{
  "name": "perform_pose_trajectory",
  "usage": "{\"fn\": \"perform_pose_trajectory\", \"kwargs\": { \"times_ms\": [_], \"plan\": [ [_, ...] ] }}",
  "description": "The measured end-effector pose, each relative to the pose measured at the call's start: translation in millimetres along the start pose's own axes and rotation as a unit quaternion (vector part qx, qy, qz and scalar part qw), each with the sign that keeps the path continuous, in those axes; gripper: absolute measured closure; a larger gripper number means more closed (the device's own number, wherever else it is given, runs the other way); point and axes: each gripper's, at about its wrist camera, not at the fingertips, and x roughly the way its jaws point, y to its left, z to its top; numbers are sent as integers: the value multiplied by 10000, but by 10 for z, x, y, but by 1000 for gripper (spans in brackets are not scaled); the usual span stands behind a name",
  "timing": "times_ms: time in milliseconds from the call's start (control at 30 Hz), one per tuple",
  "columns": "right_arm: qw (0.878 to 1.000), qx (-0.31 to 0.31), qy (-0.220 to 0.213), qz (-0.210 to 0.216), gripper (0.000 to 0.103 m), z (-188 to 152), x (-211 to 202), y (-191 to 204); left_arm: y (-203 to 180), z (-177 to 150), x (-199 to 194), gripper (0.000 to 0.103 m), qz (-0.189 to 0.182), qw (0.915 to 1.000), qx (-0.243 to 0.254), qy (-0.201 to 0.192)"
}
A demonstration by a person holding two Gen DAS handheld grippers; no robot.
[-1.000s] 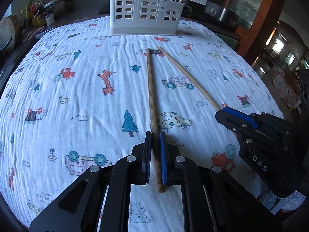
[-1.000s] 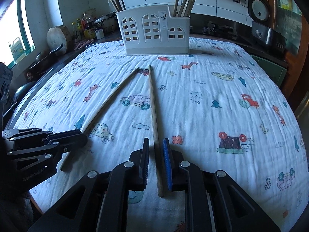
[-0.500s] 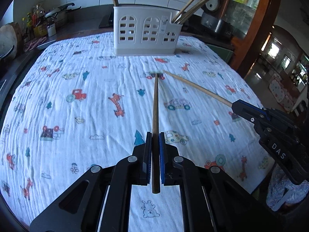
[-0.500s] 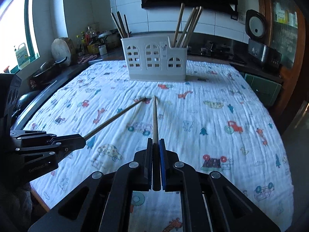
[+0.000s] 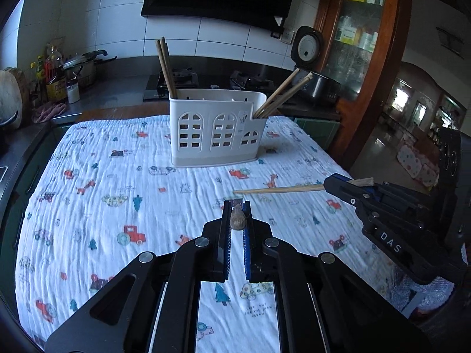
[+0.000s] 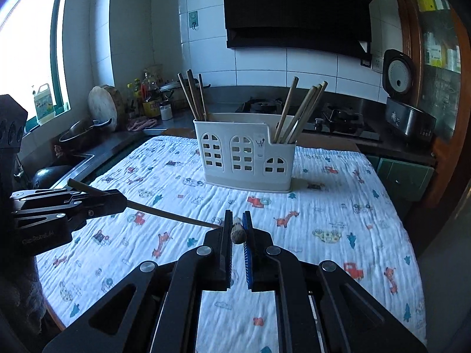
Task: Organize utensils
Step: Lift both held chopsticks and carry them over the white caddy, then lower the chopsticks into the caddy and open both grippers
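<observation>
I hold a tool in each hand, my left tool (image 5: 236, 206) pinching a dark chopstick (image 5: 237, 220) and my right tool (image 6: 237, 220) a pale chopstick (image 5: 279, 189), both lifted clear of the cloth-covered surface (image 5: 117, 182). Ahead stands the white holder (image 5: 216, 129), chopsticks already at both ends; I judge these two are the last to go in.

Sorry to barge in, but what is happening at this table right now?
A person is tidying chopsticks with two handheld grippers. The left gripper is shut on a dark chopstick, and the right gripper is shut on a lighter chopstick; both sticks are held clear of the patterned cloth. The white utensil holder ahead already has chopsticks standing in its end compartments.
</observation>
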Motion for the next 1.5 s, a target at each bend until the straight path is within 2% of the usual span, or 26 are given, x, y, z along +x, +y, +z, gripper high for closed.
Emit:
{"fn": "perform_pose_trajectory", "kwargs": {
  "times_ms": [233, 633, 933, 1200, 1500],
  "plan": [
    [9998, -194, -1, 71, 96, 331, 107, -34, 156, 224, 100, 97, -192, 9998, -36, 79],
    [9981, -482, 276, 264, 96, 1203, 150, -207, 251, 834, 222, 97, -173, 9997, 150, 112],
    [9986, -400, 126, 333, 96, 1830, 96, -346, 249, 1480, -81, 97, -320, 9985, 276, -340],
    [9995, -193, -156, 202, 96, 2317, 171, -484, 343, 1993, -209, 97, -53, 9965, 207, -810],
    [9992, -103, -356, -133, 96, 2520, 389, -576, 579, 2084, 214, 97, 198, 9985, -50, -508]
  ]
}}
